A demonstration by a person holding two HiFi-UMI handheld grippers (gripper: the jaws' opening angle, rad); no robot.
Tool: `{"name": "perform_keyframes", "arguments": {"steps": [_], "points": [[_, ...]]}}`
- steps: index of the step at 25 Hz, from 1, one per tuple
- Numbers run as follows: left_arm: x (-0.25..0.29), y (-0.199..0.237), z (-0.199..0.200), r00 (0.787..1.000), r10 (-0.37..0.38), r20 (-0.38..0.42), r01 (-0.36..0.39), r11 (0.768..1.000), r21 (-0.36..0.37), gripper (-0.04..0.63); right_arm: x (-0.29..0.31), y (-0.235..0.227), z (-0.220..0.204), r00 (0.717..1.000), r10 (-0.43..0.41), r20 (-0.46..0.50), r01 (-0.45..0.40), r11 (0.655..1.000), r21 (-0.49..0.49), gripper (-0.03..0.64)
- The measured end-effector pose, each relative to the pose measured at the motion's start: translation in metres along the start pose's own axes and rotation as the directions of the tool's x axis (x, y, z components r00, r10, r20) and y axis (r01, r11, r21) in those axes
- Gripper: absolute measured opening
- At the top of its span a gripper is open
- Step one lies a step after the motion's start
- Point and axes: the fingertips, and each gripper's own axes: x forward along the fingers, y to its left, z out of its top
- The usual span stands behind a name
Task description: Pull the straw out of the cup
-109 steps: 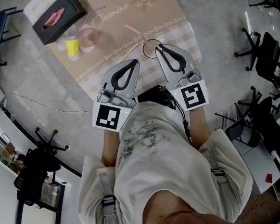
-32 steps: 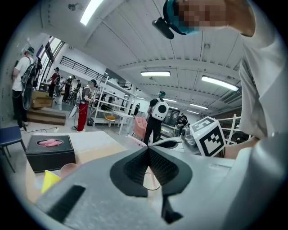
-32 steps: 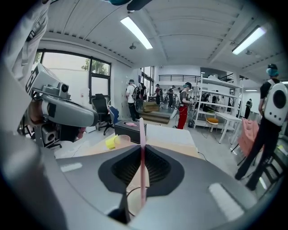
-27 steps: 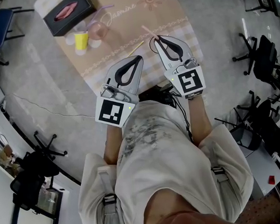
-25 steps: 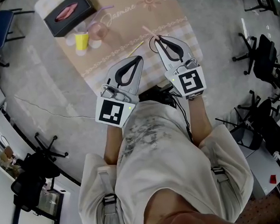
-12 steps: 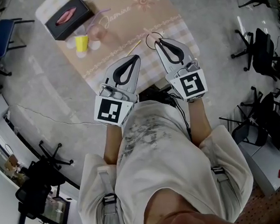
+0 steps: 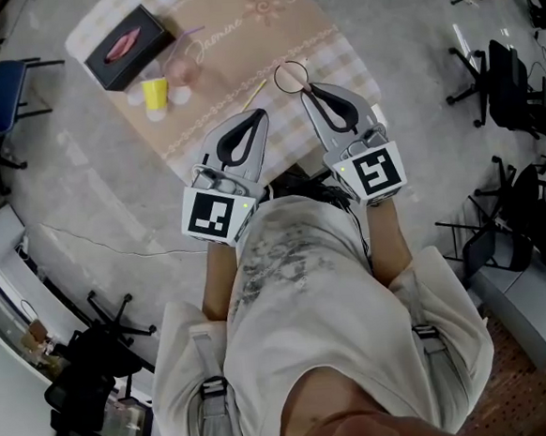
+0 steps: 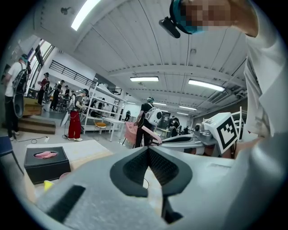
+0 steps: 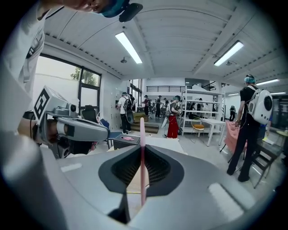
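Right tongs: your ribbed dark pads are pinched on the straw; it is a thin, smooth pink tube standing upright between them
Left tongs: closed tip to tip, nothing between; grey moulded shells around a teardrop hollow lined with ribbed black
Cup: clear, showing only as a thin round rim just beyond your right tips; whether the straw's lower end is inside, I cannot tell
Cloth: beige, checked along the border

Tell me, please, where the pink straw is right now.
The pink straw stands upright, clamped by the right gripper, as the right gripper view shows; in the head view that gripper's tip sits right beside the clear cup on the tablecloth.
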Motion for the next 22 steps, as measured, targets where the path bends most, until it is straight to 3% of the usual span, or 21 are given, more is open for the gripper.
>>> {"name": "perform_keyframes", "arguments": {"steps": [22], "points": [[-0.003, -0.039, -0.002, 0.996, -0.089, -0.014, 0.089, 0.995, 0.049, 0.006, -0.064, 0.017, -0.002, 0.995, -0.074, 0.072, 0.067, 0.994, 0.091, 0.032]]}}
